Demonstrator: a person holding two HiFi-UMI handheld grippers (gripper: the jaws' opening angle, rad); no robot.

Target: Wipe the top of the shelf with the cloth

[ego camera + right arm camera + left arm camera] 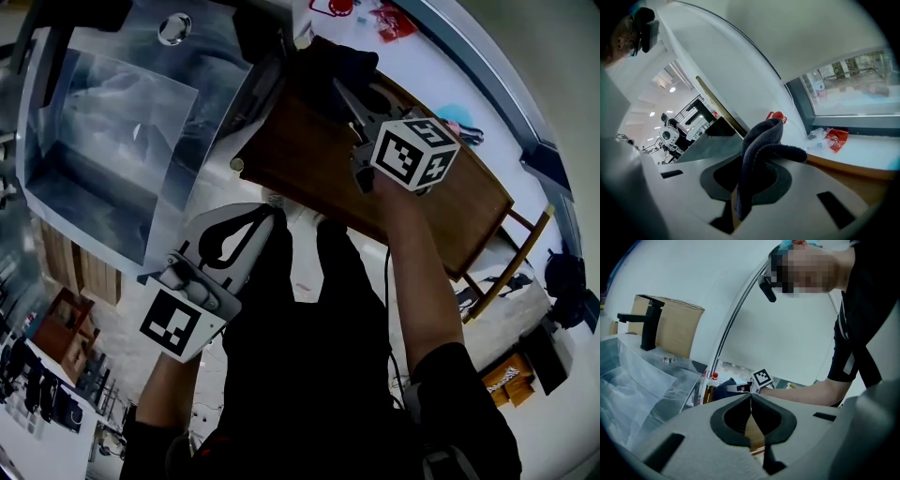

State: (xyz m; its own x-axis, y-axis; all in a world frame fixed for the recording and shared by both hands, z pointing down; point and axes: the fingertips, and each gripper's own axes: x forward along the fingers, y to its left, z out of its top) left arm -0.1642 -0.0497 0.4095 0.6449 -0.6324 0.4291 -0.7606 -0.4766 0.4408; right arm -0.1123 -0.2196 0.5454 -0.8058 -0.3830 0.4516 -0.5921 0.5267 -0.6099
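2 grippers showing | right gripper (749, 174) is clamping the dark cloth (761, 140) at the far corner of the wooden shelf top (300, 155) | left gripper (751, 414) is hanging back, jaws together, empty | step: likely wiping | next: dragging the cloth along bare wood, calling for steady downward contact.

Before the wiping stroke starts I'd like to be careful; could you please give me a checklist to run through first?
1. Grip of the right gripper on the cloth: ok, jaws shut on it.
2. Is the cloth over the shelf top: ok, by the head view.
3. Is the cloth pressing on the wood: cannot tell.
4. Is the cloth spread flat: not ok, it is bunched in a fold.
5. Is the left gripper out of the way: ok, shut, empty, off the shelf's near edge.
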